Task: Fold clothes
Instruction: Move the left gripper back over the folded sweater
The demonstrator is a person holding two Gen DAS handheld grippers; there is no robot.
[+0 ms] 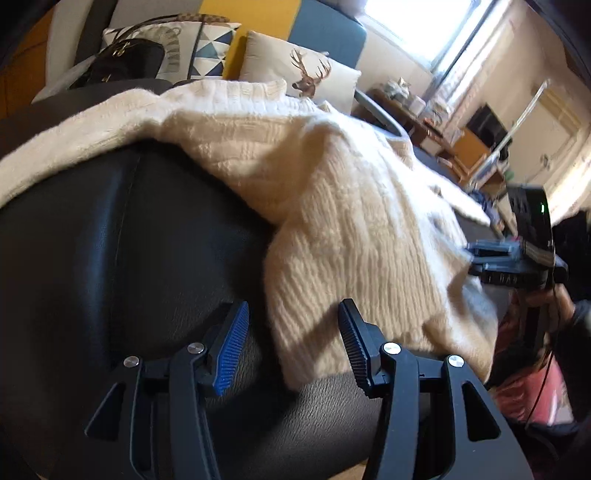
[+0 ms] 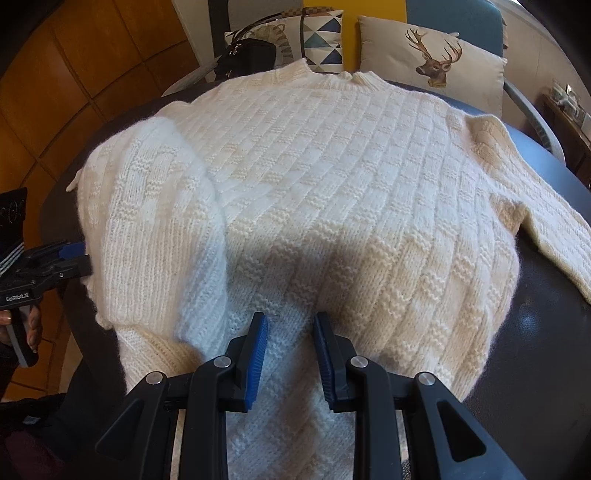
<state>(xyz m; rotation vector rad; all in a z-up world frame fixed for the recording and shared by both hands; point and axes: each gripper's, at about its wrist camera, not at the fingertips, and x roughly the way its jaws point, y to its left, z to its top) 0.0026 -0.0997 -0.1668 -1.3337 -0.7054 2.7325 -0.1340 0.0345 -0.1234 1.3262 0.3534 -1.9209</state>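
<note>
A cream knit sweater (image 2: 332, 177) lies flat, neck away from me, on a black leather surface (image 1: 110, 240). One sleeve (image 2: 155, 229) is folded in over the body; the other sleeve (image 2: 546, 221) stretches out to the right. My left gripper (image 1: 291, 317) is open, with the folded sleeve's edge (image 1: 314, 314) lying between its fingers, unpinched. It also shows in the right wrist view as the left gripper (image 2: 74, 254) at the sweater's left edge. My right gripper (image 2: 290, 325) hovers open over the hem area, its jaws fairly close together. In the left wrist view the right gripper (image 1: 491, 254) sits over the sweater's far side.
A deer-print cushion (image 2: 432, 62), a triangle-pattern cushion (image 2: 321, 40) and a black handbag (image 2: 247, 55) sit beyond the neck. Wooden floor (image 2: 74, 92) lies to the left. Shelves and a bright window (image 1: 417, 22) are to the right. A person's hand (image 2: 33, 325) holds the left gripper.
</note>
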